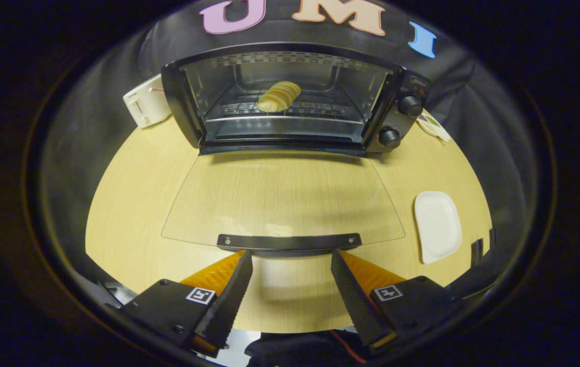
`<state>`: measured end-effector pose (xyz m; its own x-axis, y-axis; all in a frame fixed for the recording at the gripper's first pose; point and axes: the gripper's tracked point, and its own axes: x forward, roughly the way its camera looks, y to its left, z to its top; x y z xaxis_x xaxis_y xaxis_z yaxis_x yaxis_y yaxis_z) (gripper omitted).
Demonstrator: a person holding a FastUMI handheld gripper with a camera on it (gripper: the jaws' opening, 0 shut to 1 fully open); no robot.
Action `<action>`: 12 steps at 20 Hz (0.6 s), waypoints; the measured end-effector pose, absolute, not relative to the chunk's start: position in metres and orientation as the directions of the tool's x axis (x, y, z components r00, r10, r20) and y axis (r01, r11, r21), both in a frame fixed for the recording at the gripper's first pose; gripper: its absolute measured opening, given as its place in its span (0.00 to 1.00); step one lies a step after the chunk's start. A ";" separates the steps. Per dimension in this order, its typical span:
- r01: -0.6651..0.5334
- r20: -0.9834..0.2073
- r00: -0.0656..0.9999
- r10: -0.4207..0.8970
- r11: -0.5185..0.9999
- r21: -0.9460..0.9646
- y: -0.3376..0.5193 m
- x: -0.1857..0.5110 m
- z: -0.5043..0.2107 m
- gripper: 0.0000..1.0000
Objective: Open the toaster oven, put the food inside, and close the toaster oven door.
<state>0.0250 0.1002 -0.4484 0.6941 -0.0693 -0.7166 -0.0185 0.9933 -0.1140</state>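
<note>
Bread (pixel 279 96) on toaster oven (pixel 290 102) rack at 12 o'clock; glass door (pixel 282 199) down; my gripper (pixel 291 260) spread wide, empty, at the handle (pixel 290 241); closing remains.

Spread tongs (pixel 291 257) sit just under the handle (pixel 290 241) of the toaster oven's (pixel 290 97) lowered door, food (pixel 279 96) on the rack.

- worktop (pixel 131 204): pale wood-grain laminate, smooth, low sheen
- toaster oven (pixel 290 97): glossy black casing, shiny metal walls inside, wire rack
- oven door (pixel 279 199): clear glass, faint reflections; handle (pixel 290 241) black, matt
- knobs (pixel 410 106): black plastic
- tongs (pixel 290 265), spread apart: matt black fingers with ribbed edges, orange textured faces
- plate (pixel 437 224): white, smooth, slightly glossy
- food (pixel 279 96): pale tan, ridged
</note>
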 end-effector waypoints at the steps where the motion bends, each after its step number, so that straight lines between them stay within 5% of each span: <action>1: -0.009 -0.711 0.700 -0.062 0.995 -0.095 0.101 0.026 -0.441 0.97; 12: -0.041 -0.651 0.758 -0.042 0.993 -0.111 0.118 0.045 -0.365 0.97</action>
